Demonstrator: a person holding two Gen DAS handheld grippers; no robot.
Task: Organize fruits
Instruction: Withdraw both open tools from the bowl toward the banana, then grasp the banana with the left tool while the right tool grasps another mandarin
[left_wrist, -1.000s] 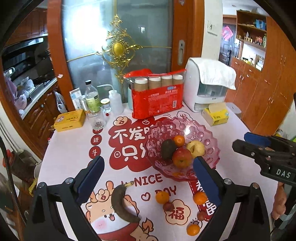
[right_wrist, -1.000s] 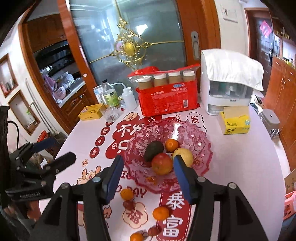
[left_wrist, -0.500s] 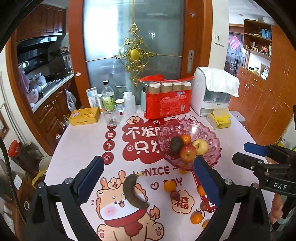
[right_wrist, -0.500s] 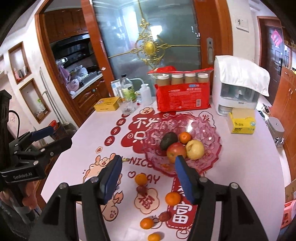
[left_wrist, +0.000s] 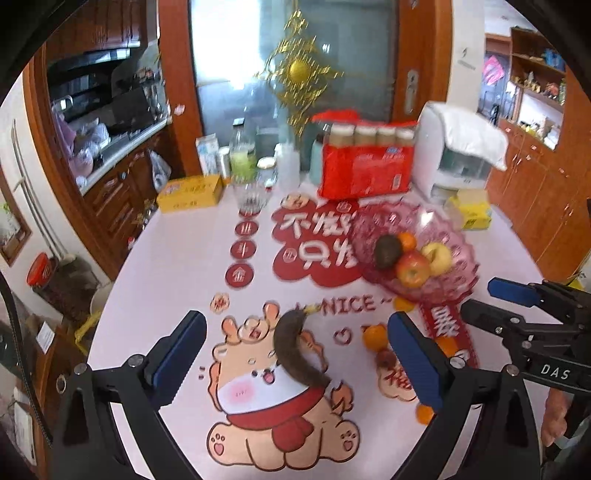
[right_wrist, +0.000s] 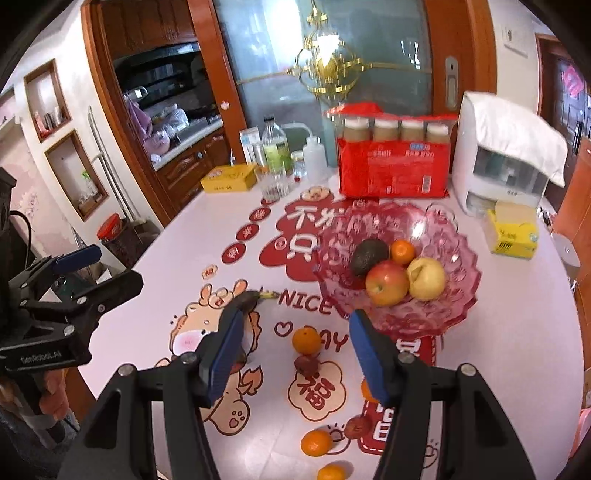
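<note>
A pink glass fruit bowl (left_wrist: 461, 284) (right_wrist: 454, 236) holds an avocado (right_wrist: 368, 256), a red apple (right_wrist: 387, 283), a yellow apple (right_wrist: 426, 278) and an orange (right_wrist: 402, 252). A blackened banana (left_wrist: 295, 350) lies on the printed tablecloth between my left gripper's fingers, below them. My left gripper (left_wrist: 295, 363) is open and empty. Several small oranges (right_wrist: 306, 340) and dark red fruits (right_wrist: 306, 365) lie loose in front of the bowl. My right gripper (right_wrist: 295, 354) is open and empty above them.
At the back of the table stand a red pack of bottles (right_wrist: 393, 162), a white appliance (right_wrist: 506, 155), a yellow tissue box (right_wrist: 511, 232), a yellow carton (right_wrist: 229, 178), a glass (right_wrist: 273, 184) and several bottles. The table edge drops off at left.
Both grippers have pulled back and swung left. The banana now lies centred between the left gripper's fingers. The fruits have not moved.
</note>
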